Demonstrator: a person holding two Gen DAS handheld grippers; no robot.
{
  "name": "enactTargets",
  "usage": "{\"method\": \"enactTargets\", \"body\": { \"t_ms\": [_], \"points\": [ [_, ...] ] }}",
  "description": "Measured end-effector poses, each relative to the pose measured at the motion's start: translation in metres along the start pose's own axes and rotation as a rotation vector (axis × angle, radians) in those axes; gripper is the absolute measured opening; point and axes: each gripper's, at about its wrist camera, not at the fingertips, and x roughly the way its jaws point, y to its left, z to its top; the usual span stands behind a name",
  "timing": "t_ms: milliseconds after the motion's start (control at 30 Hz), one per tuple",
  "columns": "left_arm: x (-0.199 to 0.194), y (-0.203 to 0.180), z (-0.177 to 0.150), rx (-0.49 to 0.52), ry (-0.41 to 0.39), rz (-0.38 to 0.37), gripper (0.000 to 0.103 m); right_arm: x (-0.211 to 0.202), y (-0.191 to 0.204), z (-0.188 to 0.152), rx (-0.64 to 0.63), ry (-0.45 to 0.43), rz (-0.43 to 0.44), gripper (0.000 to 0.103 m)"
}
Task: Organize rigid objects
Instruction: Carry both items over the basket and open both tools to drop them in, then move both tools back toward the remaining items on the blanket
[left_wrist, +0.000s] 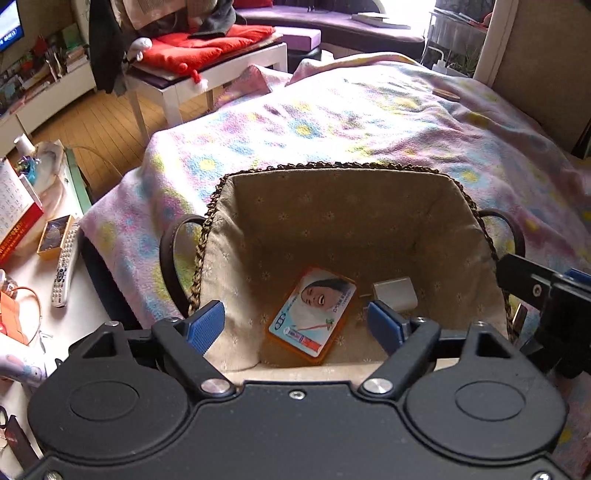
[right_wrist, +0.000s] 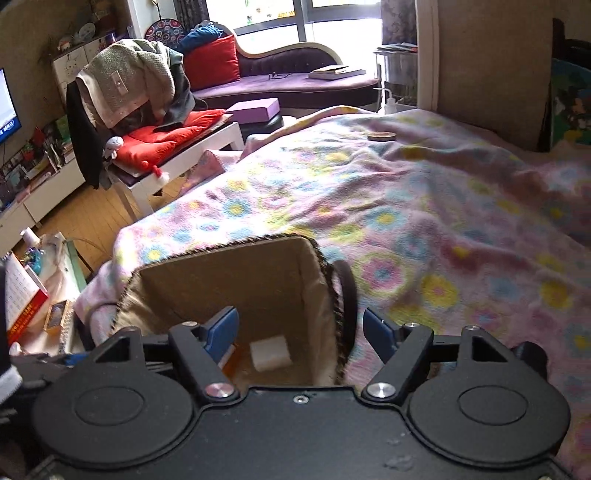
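Left tool (left_wrist: 295, 326) hangs over the lined basket (left_wrist: 332, 221), fingers spread, nothing gripped. Basket sits on the bed (left_wrist: 369, 122) w/ floral blanket. In its bottom: orange-edged card pack (left_wrist: 312, 314) lying flat, white charger block (left_wrist: 395, 293) just beside it, prob. touching. Right tool (right_wrist: 301, 332) also released & empty, straddling the basket's right rim. Remote (left_wrist: 66, 269) lies on the worktop (left_wrist: 85, 317) at left.
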Motion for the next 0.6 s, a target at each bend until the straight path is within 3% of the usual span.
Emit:
{"method": "enactTargets", "body": {
  "t_ms": [600],
  "points": [
    [-0.041, -0.02, -0.051, 0.084, -0.104, -0.024, 0.083, -0.045, -0.049, -0.073, 0.055, -0.011, -0.083, 0.074]
  ]
}}
